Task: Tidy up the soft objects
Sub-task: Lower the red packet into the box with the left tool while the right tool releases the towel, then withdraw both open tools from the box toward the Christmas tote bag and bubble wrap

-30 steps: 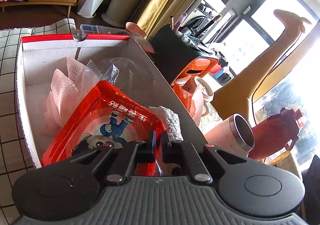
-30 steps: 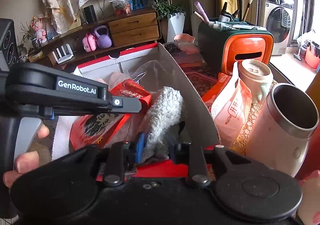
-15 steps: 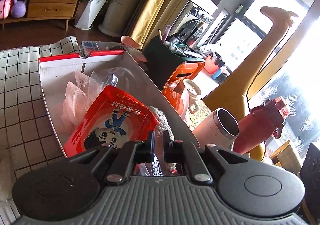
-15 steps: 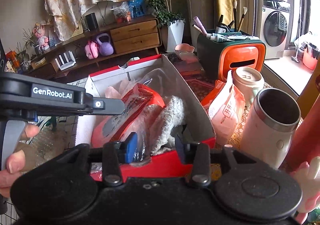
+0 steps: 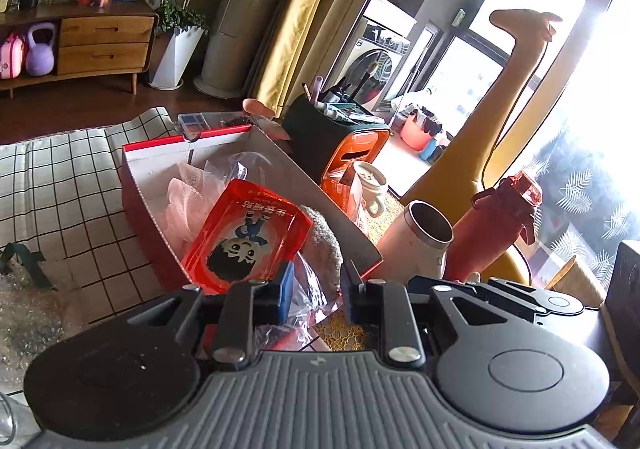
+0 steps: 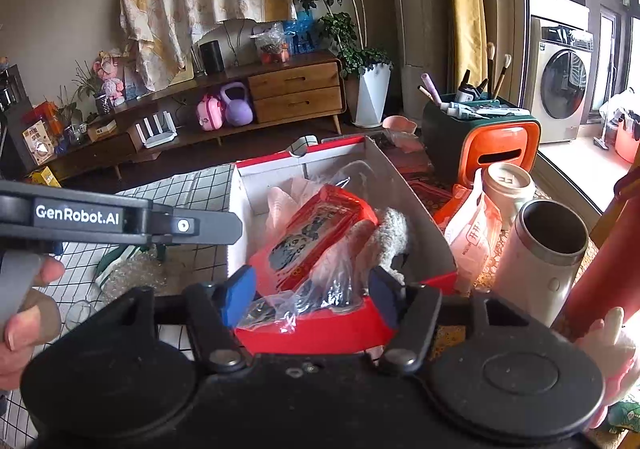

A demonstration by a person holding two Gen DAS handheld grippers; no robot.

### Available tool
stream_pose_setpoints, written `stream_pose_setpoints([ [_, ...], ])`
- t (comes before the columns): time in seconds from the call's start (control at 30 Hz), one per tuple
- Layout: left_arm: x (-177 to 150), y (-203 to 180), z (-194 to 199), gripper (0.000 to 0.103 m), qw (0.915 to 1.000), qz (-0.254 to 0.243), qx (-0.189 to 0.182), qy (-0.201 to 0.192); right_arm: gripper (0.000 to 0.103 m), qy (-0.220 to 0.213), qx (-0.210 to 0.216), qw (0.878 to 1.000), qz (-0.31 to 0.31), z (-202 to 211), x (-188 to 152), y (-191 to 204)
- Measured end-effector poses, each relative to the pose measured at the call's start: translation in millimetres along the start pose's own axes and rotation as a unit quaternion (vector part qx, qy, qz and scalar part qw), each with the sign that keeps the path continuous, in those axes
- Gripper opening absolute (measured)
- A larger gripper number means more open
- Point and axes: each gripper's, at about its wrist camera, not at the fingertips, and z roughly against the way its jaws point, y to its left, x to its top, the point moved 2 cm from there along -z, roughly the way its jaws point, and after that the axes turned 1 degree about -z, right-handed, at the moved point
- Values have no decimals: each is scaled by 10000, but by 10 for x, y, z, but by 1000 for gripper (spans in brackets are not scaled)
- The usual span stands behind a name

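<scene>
A red-and-white cardboard box (image 5: 148, 185) (image 6: 340, 329) holds a red cartoon packet (image 5: 248, 233) (image 6: 316, 233), a pink mesh sponge (image 5: 180, 201) (image 6: 280, 205), a grey-white fluffy cloth (image 5: 324, 245) (image 6: 390, 233) and a clear plastic bag (image 5: 308, 301) (image 6: 320, 289). My left gripper (image 5: 319, 289) hovers over the box's near end. Its jaws are opening, with the bag's crumpled edge loose between them. My right gripper (image 6: 312, 299) is also opening, wide, above the same near end. The bag lies in its gap and the pads are not touching it. The left gripper (image 6: 232, 227) shows side-on at the left of the right wrist view.
A steel-lined white cup (image 5: 424, 241), a red bottle (image 5: 500, 225), a pink-white pouch (image 6: 472, 233) and a green-and-orange organiser (image 5: 340, 141) crowd the box's right side. A checked cloth (image 5: 60, 189) with bubble wrap (image 5: 24, 321) lies to its left. A hand (image 6: 24, 313) holds the left gripper.
Both grippers have drawn back and up from the box. The right jaws let go of the fluffy cloth and spread wide. The left jaws parted off the plastic by the red packet.
</scene>
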Motion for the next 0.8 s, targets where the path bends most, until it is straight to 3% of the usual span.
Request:
stream_pose_setpoints([
  [0.5,-349,259,1016,25,9983,-243,509,-152,82,-213,565,9980,181,463,-113,636],
  [0.57,-408,309,1161,32,9978,-267,586,-171,85,-244,635,9974,244,519,-141,741],
  [0.63,-469,371,1306,48,9975,-303,612,-179,89,-288,697,9967,287,586,-171,846],
  [0.8,-637,561,1652,51,9971,-262,680,-218,92,-350,875,9947,418,702,-269,1066],
])
